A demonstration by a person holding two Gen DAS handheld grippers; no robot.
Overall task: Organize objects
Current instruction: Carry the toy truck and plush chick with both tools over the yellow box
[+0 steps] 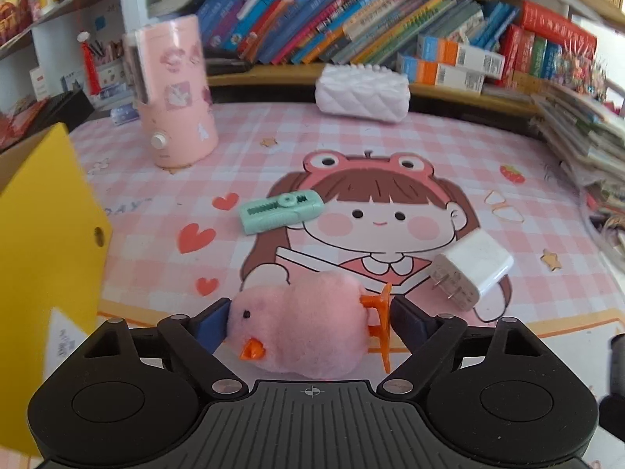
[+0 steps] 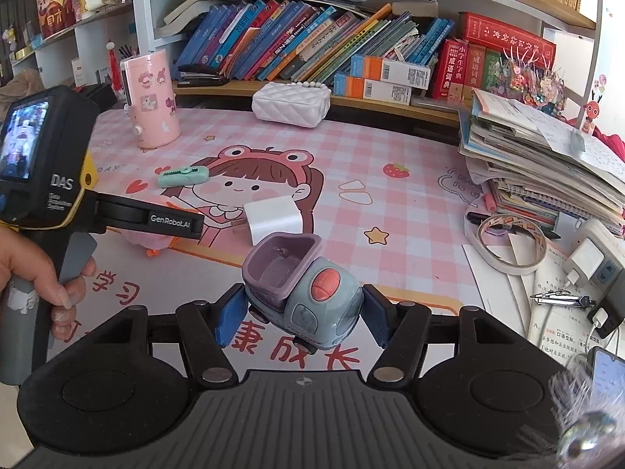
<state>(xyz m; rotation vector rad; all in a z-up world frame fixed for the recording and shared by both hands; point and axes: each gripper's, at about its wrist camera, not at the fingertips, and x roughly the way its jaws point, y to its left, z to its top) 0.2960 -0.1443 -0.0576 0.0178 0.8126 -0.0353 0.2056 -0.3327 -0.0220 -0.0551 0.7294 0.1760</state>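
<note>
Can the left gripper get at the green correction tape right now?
Probably not yet. The left gripper is shut on the pink plush chick, so its jaws are occupied. The green correction tape itself lies uncovered ahead on the mat.

Yellow box (image 1: 47, 234) (perhaps cardboard) edge-cropped

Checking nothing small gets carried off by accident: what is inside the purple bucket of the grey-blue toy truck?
The purple bucket of the grey-blue toy truck looks empty apart from a small moulded nub; its near front corner is hidden behind its own wall.
</note>
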